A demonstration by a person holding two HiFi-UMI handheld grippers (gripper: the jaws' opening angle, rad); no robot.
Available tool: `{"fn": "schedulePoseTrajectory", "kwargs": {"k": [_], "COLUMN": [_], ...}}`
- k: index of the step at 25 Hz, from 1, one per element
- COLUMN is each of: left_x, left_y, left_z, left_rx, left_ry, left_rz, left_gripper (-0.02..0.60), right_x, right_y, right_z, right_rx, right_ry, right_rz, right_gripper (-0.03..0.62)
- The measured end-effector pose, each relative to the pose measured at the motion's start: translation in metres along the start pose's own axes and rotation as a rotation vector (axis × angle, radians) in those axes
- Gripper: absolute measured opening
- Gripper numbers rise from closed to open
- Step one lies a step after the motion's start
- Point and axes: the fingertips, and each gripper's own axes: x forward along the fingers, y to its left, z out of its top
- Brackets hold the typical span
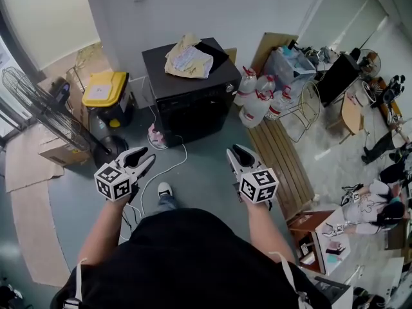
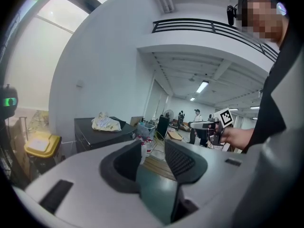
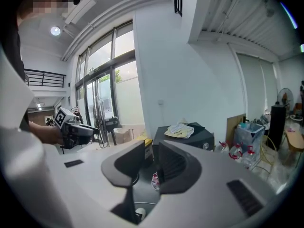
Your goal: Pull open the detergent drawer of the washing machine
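The washing machine [image 1: 193, 89] is a black box against the white wall, some way ahead of me, with a crumpled cream cloth [image 1: 188, 60] on its lid. It also shows in the left gripper view [image 2: 102, 133] and the right gripper view [image 3: 199, 136]. I cannot make out its detergent drawer at this distance. My left gripper [image 1: 145, 159] and right gripper [image 1: 235, 154] are held side by side above the grey floor, well short of the machine and pointing toward it. The left gripper [image 2: 152, 148] is open and empty. The right gripper [image 3: 151, 151] is open by a narrower gap, also empty.
A yellow-lidded bin [image 1: 104, 89] and a standing fan [image 1: 45, 108] are left of the machine. Several water bottles [image 1: 257, 98] and a wooden pallet [image 1: 277, 159] lie to its right. A white cable [image 1: 170, 163] trails across the floor in front. People work at the far right.
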Motion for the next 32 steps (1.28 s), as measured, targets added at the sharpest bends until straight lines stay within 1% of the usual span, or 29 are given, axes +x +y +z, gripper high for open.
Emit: {"fn": "schedulePoseTrajectory", "kwargs": {"k": [4,10,15,24,32], "left_x": [0.009,0.033,0.053,0.090,0.108], "left_y": [0.017,0.051,0.082,0.132,0.166], "left_z": [-0.001,0.009,0.019,0.027,0.038], "left_rx": [-0.012,-0.008,-0.012,-0.021,-0.016], "left_ry": [0.012,0.018,0.025,0.064,0.080], "left_rz": [-0.002,-0.021,-0.036,-0.059,-0.085], "left_gripper": [0.163,0.164,0.167,0.169,0.170], "right_x": [0.015,0.045,0.075,0.129,0.169], "right_y": [-0.005,-0.023,-0.031,-0.050,-0.054], "right_z": [0.000,0.002,0.008,0.010,0.023], "right_rx": [0.007,0.016,0.022,0.047,0.049], "right_ry": [0.011,0.033,0.048,0.081,0.085], "right_rz": [-0.003,-0.032,-0.039,-0.051,-0.057], "right_gripper": [0.106,0.112,0.114,0.120,0.123]}}
